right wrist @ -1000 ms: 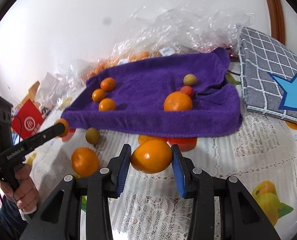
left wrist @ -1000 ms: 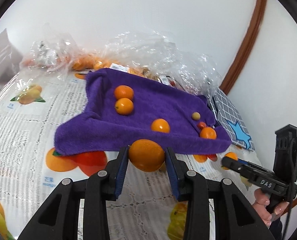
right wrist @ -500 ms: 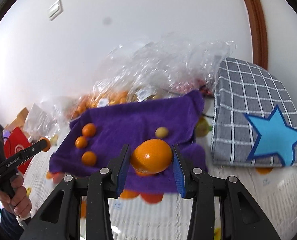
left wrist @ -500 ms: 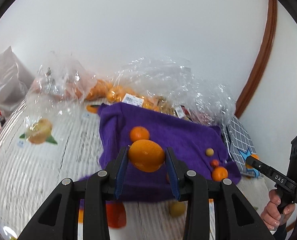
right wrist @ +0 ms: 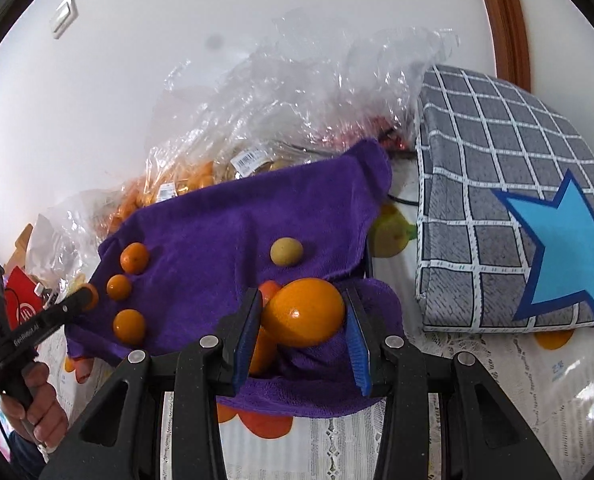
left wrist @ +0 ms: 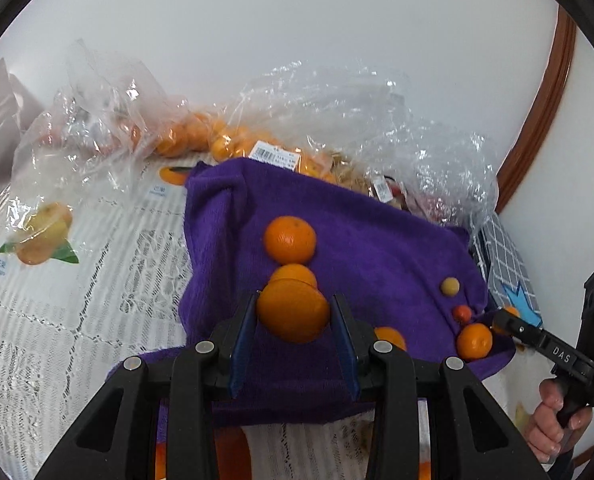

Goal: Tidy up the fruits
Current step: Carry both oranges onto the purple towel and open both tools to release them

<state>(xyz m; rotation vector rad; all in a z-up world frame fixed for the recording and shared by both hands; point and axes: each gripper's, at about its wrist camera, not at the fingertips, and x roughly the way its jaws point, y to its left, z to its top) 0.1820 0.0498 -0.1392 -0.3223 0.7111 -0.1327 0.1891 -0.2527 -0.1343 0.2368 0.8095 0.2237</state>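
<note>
1. Pinching an orange (left wrist: 293,310) at lower centre of its view, the left gripper (left wrist: 293,316) hangs over the purple towel (left wrist: 377,248).
2. Right gripper (right wrist: 303,316) clamps another orange (right wrist: 303,312), lower centre, above the same towel.

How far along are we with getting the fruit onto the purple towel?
Done: several oranges and a small yellowish fruit already lie on the purple towel. In hand: the left gripper and the right gripper each clamp an orange over the towel, not yet released. Left: setting both down; more oranges sit in the plastic bags behind, if those count.
</note>
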